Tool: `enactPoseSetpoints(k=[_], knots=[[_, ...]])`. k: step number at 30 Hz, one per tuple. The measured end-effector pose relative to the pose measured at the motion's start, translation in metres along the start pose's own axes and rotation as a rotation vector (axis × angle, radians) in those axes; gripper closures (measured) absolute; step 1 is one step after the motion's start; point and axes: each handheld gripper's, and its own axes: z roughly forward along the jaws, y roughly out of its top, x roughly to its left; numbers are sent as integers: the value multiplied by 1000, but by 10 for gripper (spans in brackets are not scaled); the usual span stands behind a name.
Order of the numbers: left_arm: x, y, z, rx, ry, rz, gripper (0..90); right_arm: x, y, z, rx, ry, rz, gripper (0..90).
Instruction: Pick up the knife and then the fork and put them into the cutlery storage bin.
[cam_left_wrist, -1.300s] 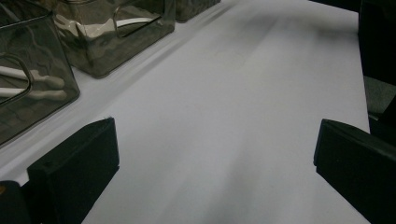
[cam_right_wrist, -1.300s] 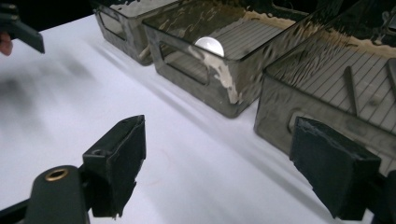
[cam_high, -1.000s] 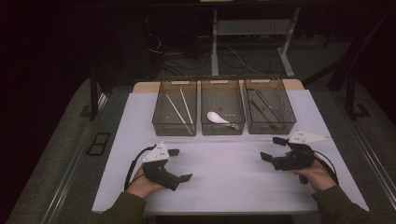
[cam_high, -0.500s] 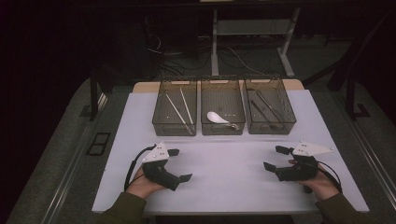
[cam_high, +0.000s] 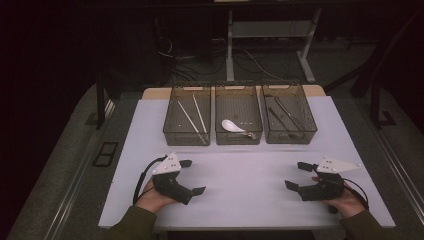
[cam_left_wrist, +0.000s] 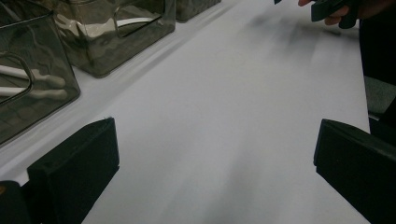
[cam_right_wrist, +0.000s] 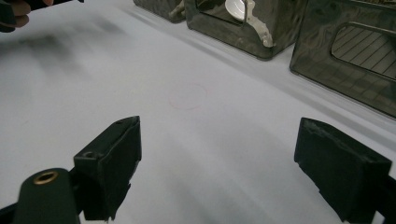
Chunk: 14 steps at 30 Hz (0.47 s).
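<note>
Three smoky clear bins stand in a row at the back of the white table (cam_high: 240, 175). The left bin (cam_high: 187, 116) holds two pale chopsticks (cam_high: 192, 117). In the middle bin (cam_high: 238, 114) lies a white spoon (cam_high: 231, 125). Dark chopsticks (cam_high: 282, 114) lie in the right bin (cam_high: 289, 112). My left gripper (cam_high: 192, 177) rests low at the front left, open, nothing between its jaws. At the front right my right gripper (cam_high: 297, 175) is open too, jaws wide and empty over bare table (cam_right_wrist: 201, 121).
A faint pink circle (cam_right_wrist: 187, 96) is drawn on the table ahead of the right gripper. The bins' walls (cam_left_wrist: 116, 37) rise close on the left of the left gripper view. Dark floor, cables and table legs lie beyond the far edge.
My right gripper has drawn back toward the front edge and a little to the right. The left gripper has stayed where it was.
</note>
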Motion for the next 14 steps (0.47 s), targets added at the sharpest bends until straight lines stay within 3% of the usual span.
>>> enactPoseSetpoints(k=[14], knots=[[0, 0, 0, 2, 2, -3, 0, 0, 2, -2, -23, -1, -3, 149]])
